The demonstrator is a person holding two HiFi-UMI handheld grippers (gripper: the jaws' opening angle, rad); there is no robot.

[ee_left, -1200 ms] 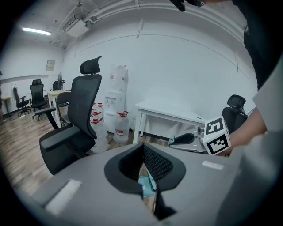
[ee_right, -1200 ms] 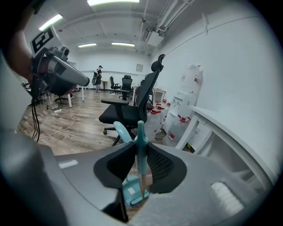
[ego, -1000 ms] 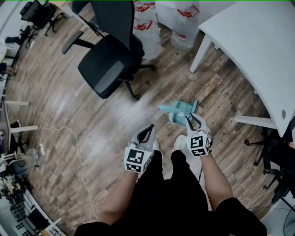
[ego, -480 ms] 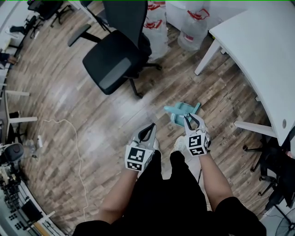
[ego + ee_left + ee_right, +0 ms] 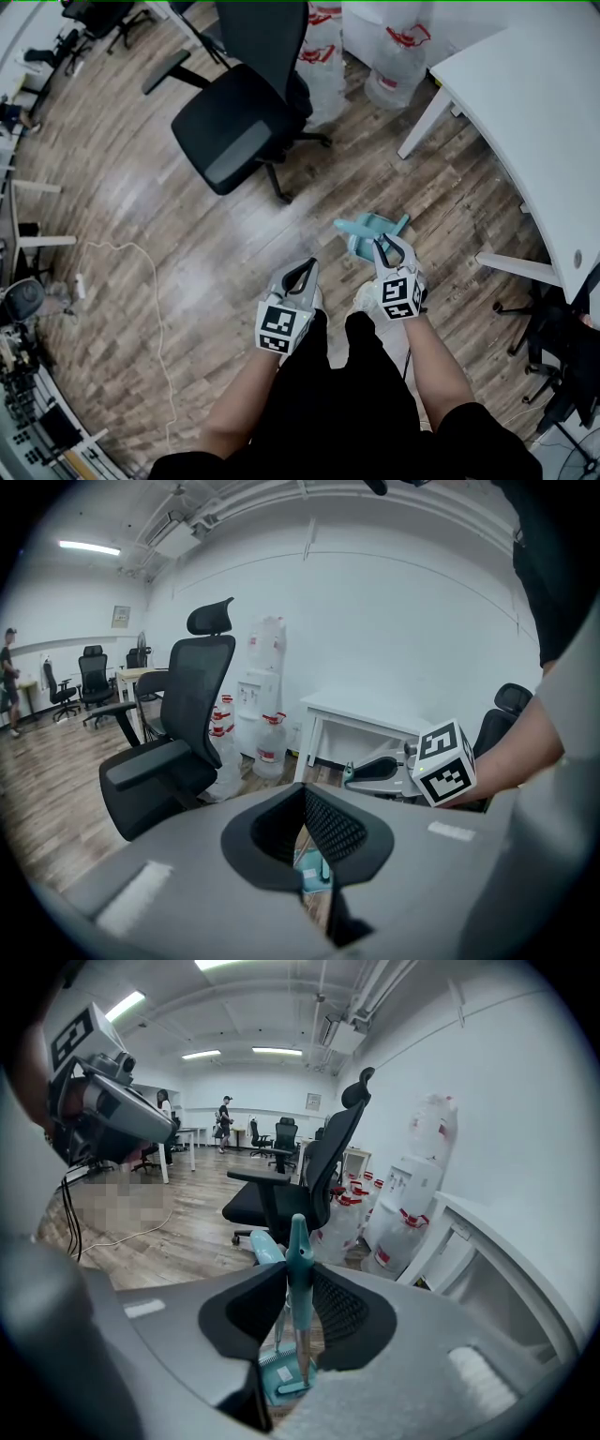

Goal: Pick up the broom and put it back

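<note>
right tongs (image 5: pixel 298 1277): we find them clamped on the broom (image 5: pixel 298 1241) handle, centre frame | broom upright over the dustpan (image 5: pixel 281 1377) on the floor (image 5: pixel 187 244), we judge to seat it | left tongs (image 5: pixel 302 803): closed, empty

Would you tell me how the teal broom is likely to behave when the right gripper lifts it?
Probably stiff and light: the broom has a slim, plastic-looking handle. Gripped near its top by the right gripper, its head may swing. It stands in the dustpan, which might come along.
</note>
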